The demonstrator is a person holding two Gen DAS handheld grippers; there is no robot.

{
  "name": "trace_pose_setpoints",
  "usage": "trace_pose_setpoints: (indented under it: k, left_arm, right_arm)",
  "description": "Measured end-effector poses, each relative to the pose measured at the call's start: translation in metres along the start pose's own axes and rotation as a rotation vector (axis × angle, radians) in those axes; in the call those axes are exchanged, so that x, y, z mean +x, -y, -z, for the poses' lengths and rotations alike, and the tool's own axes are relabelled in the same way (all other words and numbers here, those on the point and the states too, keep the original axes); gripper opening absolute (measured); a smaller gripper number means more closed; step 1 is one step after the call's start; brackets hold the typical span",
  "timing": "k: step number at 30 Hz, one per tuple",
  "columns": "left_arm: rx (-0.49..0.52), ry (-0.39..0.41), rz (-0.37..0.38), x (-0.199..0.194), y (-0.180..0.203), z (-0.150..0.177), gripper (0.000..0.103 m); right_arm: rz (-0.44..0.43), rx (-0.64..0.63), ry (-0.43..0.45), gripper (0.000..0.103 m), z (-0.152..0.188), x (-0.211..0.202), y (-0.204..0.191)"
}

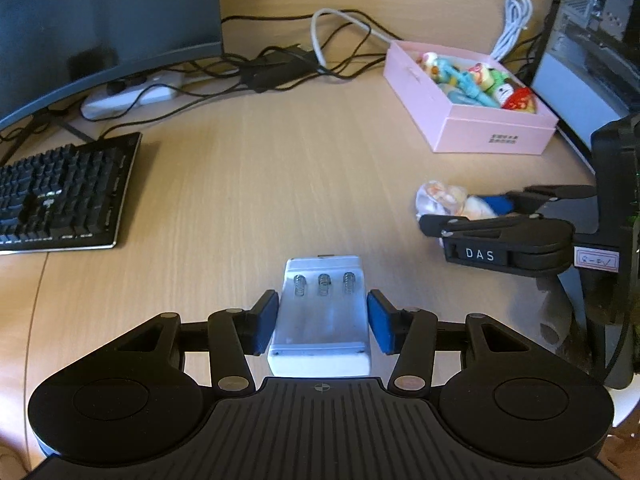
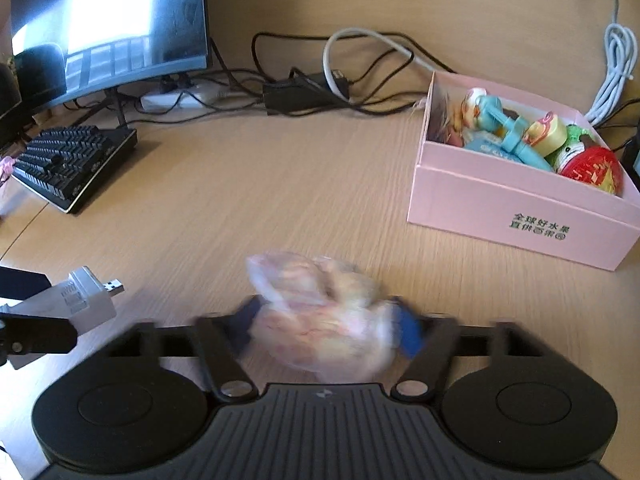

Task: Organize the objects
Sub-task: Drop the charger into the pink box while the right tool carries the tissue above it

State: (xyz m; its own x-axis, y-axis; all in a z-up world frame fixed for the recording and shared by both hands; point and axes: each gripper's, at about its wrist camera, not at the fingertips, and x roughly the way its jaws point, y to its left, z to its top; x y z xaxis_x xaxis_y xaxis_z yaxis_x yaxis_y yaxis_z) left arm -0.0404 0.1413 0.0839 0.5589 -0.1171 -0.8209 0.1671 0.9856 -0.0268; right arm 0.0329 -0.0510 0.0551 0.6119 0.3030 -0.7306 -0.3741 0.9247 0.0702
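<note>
Low in the left wrist view, the left gripper is holding a white battery charger, its blue pads pressing on the charger's sides so it is riding level above the desk. At bottom centre of the right wrist view, the right gripper is squeezing a motion-blurred wrapped toy, clamped on its crinkly plastic. Both are probably meant for the pink box at the right of that frame, already crowded with toys.
</note>
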Motion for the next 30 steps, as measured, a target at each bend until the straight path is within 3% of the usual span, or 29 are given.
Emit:
trace_pose_setpoints:
  k: [2, 4, 8, 14, 17, 21, 26, 30]
  left_arm:
    - [0.014, 0.010, 0.013, -0.003, 0.002, -0.001, 0.054]
    - [0.033, 0.018, 0.026, -0.005, 0.005, -0.003, 0.054]
    - [0.063, 0.024, 0.085, -0.002, 0.015, -0.007, 0.054]
    - [0.056, 0.050, 0.202, 0.014, 0.029, -0.034, 0.054]
    - [0.044, 0.132, 0.258, 0.016, 0.047, -0.069, 0.054]
    - [0.025, 0.252, 0.278, 0.026, 0.078, -0.124, 0.054]
    - [-0.141, 0.389, 0.401, 0.060, 0.103, -0.181, 0.054]
    - [-0.137, 0.380, 0.223, 0.100, 0.125, -0.194, 0.050]
  right_arm:
    - [0.004, -0.002, -0.005, 0.040, 0.002, -0.007, -0.001]
    - [0.000, -0.013, -0.004, 0.036, 0.005, -0.021, -0.002]
    - [0.038, -0.029, 0.027, 0.036, 0.013, -0.057, -0.003]
    - [0.121, 0.049, 0.088, 0.036, 0.018, -0.108, 0.021]
    - [0.174, 0.078, 0.128, 0.036, 0.018, -0.131, 0.039]
    - [0.219, 0.109, 0.168, 0.036, 0.022, -0.150, 0.061]
    - [0.249, 0.100, 0.183, 0.036, 0.030, -0.156, 0.080]
    - [0.247, 0.104, 0.187, 0.036, 0.034, -0.158, 0.095]
